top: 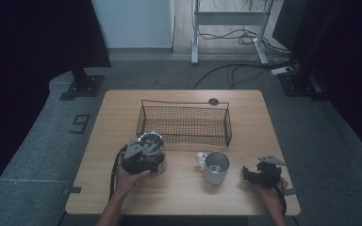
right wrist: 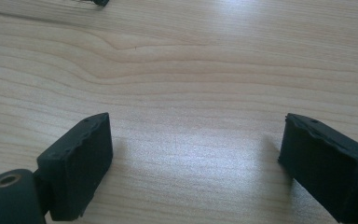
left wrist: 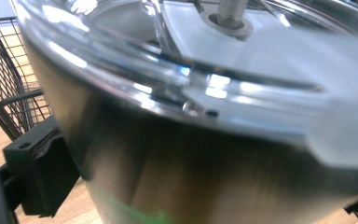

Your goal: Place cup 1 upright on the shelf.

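While gripped round its body, shiny steel tumbler w/ clear plastic lid (top: 152,143) stands on light wooden table (top: 179,193), approx 9 o'clock of table centre, just at near-left corner of black wire mesh basket (top: 184,123). Held by left gripper (top: 143,157): jaws astride the wall, spread wide, one black pad (left wrist: 39,170) pressed to steel side in left gripper view; other jaw barely seen at 4 o'clock edge of that view. Lid rim and centre knob (left wrist: 230,14) close up top of same view, basket mesh at 9 o'clock.

Right gripper (top: 254,175) at approx 4 o'clock of table, low over bare wood, jaws apart, nothing btwn them; both black pads (right wrist: 81,158) seen w/ plain wood grain between in right gripper view. Well apart from tumbler.

White-handled steel mug (top: 215,165) upright btwn the two grippers, open mouth up, handle toward 10 o'clock, touched by neither. Basket sits at 12 o'clock of mug, near but apart.
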### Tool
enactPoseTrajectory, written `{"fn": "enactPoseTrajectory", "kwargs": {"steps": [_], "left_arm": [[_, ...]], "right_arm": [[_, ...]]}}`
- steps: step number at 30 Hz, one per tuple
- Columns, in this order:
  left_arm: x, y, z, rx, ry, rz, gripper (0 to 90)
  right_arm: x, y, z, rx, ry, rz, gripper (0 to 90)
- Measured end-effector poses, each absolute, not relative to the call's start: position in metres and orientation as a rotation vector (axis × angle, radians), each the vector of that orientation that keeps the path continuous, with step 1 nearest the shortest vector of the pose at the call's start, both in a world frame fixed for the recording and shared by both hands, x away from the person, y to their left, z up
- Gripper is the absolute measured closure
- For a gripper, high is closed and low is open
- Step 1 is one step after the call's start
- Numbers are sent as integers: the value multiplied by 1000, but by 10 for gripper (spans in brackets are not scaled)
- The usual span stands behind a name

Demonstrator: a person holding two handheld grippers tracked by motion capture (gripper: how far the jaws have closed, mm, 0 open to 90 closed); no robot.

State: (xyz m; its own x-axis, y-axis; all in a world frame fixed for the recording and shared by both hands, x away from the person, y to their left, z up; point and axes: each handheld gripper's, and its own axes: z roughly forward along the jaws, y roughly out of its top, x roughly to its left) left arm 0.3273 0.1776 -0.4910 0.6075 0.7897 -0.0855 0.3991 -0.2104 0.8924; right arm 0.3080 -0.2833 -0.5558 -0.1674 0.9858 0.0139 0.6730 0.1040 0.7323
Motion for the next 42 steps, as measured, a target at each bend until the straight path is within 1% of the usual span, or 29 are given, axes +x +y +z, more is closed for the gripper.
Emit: {"fn": "enactPoseTrajectory", "kwargs": {"steps": [8, 12, 15, 21, 33, 42], "left_arm": [[325, 177, -489, 1819, 953, 514, 32], [325, 181, -486, 1798, 954, 470, 39], [325, 181, -488, 1808, 955, 494, 40], [324, 180, -487, 1806, 932, 501, 40], [317, 183, -471, 1794, 891, 511, 41], [314, 181, -466, 1801, 880, 518, 41]], "right_arm": [[308, -283, -556, 1614, 1899, 841, 90], [308, -283, -556, 1614, 1900, 841, 90], [308, -283, -556, 1614, 1900, 841, 91], [308, -284, -556, 1612, 1902, 844, 94], [308, -284, -556, 1614, 1898, 845, 96], [308, -285, -556, 1614, 1896, 846, 100]]}}
